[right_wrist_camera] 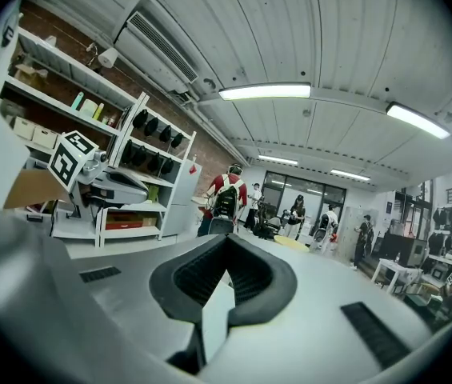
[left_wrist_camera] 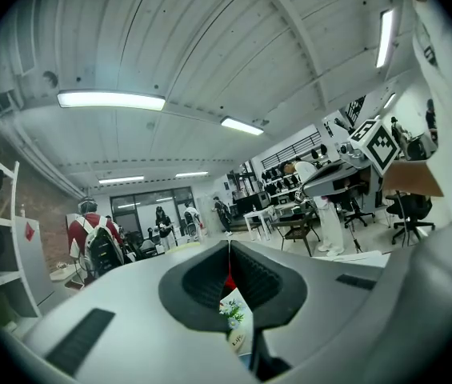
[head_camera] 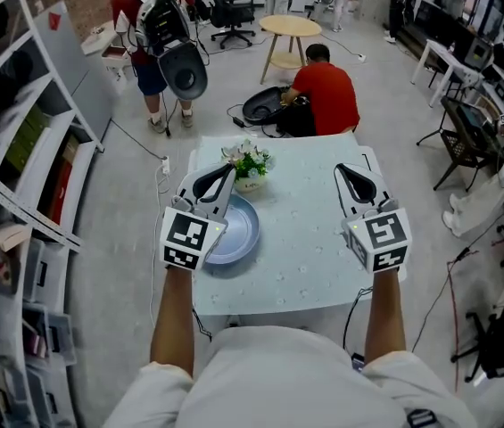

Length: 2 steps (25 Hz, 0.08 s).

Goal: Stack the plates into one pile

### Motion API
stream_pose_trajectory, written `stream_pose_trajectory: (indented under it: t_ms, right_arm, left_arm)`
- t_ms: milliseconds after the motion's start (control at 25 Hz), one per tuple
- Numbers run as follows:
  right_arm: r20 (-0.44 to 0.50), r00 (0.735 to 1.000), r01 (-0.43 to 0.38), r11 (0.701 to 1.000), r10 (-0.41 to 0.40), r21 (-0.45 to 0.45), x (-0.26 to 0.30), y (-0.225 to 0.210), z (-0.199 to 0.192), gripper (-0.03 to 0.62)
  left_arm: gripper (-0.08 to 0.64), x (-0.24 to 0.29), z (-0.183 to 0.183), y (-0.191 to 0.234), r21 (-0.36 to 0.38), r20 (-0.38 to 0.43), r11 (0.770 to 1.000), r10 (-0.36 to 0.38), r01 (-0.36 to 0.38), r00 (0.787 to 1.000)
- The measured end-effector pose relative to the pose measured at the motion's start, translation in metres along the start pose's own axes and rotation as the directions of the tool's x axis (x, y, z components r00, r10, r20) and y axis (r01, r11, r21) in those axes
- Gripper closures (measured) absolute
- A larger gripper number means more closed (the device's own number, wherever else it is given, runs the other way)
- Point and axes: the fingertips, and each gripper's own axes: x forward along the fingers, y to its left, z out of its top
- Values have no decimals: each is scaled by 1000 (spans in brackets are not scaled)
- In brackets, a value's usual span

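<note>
A pale blue plate (head_camera: 239, 231) lies on the left half of the light table (head_camera: 309, 239); I cannot tell whether more plates sit under it. My left gripper (head_camera: 221, 178) hovers over the plate's near left rim and hides part of it, jaws shut with nothing between them. My right gripper (head_camera: 352, 173) is held over the table's right side, also shut and empty. In the left gripper view the shut jaws (left_wrist_camera: 229, 246) point level across the room, with the flower pot (left_wrist_camera: 234, 314) showing below them. The right gripper view shows its shut jaws (right_wrist_camera: 227, 240) aimed at the far room.
A small pot of white flowers (head_camera: 250, 166) stands at the table's far left, just beyond the plate. A person in red (head_camera: 325, 94) crouches behind the table. White shelving (head_camera: 28, 194) lines the left side. Another person (head_camera: 155, 34) stands further back.
</note>
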Motion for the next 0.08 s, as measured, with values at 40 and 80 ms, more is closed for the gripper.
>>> stream_pose_trajectory:
  t_ms: [40, 80]
  right_arm:
    - [0, 1000, 1, 1000, -1, 1, 0, 1, 1, 580]
    - [1, 1000, 1, 1000, -1, 2, 0, 2, 1, 580]
  left_arm:
    - [540, 0, 0, 0, 0, 0, 1000, -1, 1, 1000]
    - [540, 0, -1, 1, 0, 0, 1000, -2, 2, 1000]
